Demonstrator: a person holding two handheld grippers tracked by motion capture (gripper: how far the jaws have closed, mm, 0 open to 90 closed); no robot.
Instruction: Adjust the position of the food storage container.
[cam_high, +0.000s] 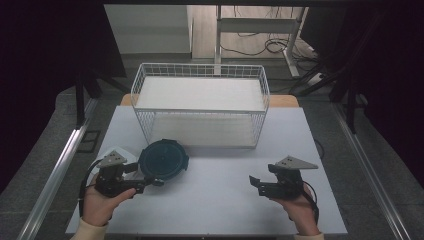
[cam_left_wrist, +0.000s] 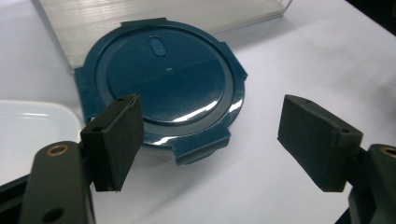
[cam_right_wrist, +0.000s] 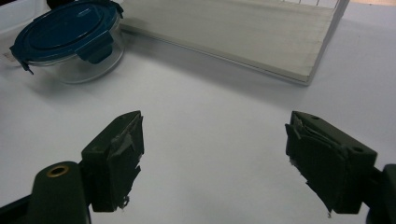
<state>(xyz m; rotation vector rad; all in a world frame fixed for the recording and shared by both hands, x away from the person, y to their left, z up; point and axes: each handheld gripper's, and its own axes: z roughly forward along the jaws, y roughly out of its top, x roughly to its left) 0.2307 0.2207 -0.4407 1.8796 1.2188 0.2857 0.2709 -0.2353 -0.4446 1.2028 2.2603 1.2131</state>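
Left gripper (cam_high: 145, 186) hovers with jaws spread wide and empty, the blue-lidded container (cam_high: 163, 160) sitting on the table just ahead of them. Right gripper (cam_high: 256, 184), equally open and empty, sits well apart.

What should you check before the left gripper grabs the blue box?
1. Left gripper jaws open: ok, nothing between them.
2. Box close in front of the left gripper: ok.
3. Lid sits flat on the box: ok; whether its clips are locked: cannot tell.
4. Right gripper open and away from the box: ok.
5. White dish beside the box could get bumped: cannot tell if they touch.
6. Rack stands behind the box, out of the way: ok.
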